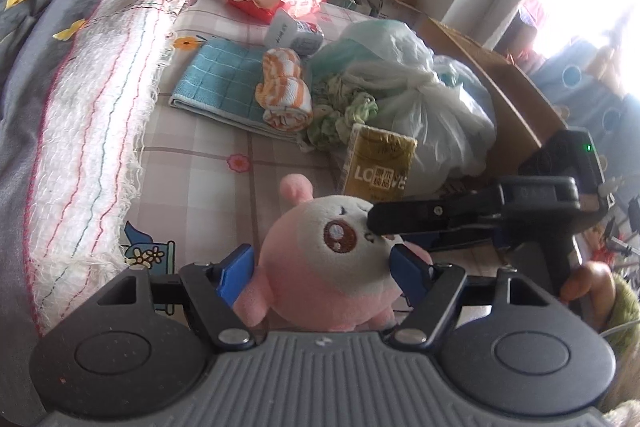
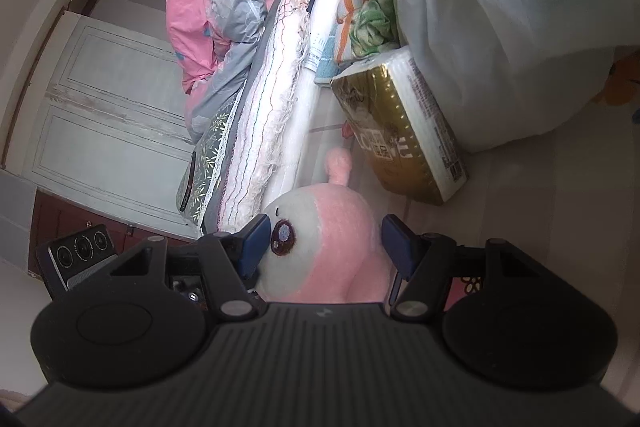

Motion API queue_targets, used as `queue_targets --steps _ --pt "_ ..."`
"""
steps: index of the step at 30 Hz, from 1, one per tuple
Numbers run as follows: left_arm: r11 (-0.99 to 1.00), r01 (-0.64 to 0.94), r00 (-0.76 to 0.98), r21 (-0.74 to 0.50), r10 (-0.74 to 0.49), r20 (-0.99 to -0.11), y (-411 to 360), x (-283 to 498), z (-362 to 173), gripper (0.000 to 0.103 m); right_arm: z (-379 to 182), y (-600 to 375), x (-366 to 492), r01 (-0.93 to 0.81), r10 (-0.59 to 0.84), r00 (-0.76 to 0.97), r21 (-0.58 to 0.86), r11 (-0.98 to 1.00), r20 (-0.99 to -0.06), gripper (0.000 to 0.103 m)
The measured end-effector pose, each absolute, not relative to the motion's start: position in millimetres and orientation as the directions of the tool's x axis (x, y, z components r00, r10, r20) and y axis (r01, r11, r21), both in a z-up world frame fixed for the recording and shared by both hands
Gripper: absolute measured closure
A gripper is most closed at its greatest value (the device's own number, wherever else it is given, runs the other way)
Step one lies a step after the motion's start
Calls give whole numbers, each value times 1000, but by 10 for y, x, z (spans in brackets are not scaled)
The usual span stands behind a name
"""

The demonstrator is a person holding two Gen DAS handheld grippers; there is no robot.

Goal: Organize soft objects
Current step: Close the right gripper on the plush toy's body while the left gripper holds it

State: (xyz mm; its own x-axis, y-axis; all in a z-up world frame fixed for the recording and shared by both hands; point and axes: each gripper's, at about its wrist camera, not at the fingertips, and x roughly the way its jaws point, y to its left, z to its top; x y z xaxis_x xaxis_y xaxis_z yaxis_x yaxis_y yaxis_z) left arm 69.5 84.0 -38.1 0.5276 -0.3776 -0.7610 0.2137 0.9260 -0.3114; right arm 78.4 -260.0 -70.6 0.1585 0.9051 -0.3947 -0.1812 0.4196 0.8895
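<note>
A pink and white plush toy (image 1: 320, 259) with a brown eye sits on the checked bed sheet (image 1: 200, 163). My left gripper (image 1: 324, 267) has its blue pads on both sides of the plush body and is shut on it. My right gripper (image 2: 328, 247) comes in from the right; its black finger (image 1: 432, 215) lies across the plush's face. In the right wrist view the plush (image 2: 332, 243) fills the gap between the blue pads, and the left pad touches its face.
A gold tissue pack (image 1: 376, 163) stands just behind the plush. Behind it lie a white plastic bag (image 1: 424, 103), a green cloth (image 1: 344, 111), an orange striped rolled towel (image 1: 284, 91) and a folded teal towel (image 1: 224, 83). A fringed blanket (image 1: 100, 99) runs along the left.
</note>
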Motion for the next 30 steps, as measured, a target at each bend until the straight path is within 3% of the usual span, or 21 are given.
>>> queue_targets --steps 7,16,22,30 --pt "942 247 547 -228 -330 -769 656 647 -387 27 -682 -2565 753 -185 902 158 886 426 -401 40" --pt "957 194 557 -217 -289 -779 594 593 -311 27 -608 -2516 705 -189 893 168 875 445 -418 42" --pt "965 195 628 -173 -258 -734 549 406 21 27 -406 -2539 623 -211 914 175 892 399 -367 42" --pt "952 296 718 -80 -277 -639 135 375 684 28 259 -2886 565 -326 919 284 874 360 -273 42"
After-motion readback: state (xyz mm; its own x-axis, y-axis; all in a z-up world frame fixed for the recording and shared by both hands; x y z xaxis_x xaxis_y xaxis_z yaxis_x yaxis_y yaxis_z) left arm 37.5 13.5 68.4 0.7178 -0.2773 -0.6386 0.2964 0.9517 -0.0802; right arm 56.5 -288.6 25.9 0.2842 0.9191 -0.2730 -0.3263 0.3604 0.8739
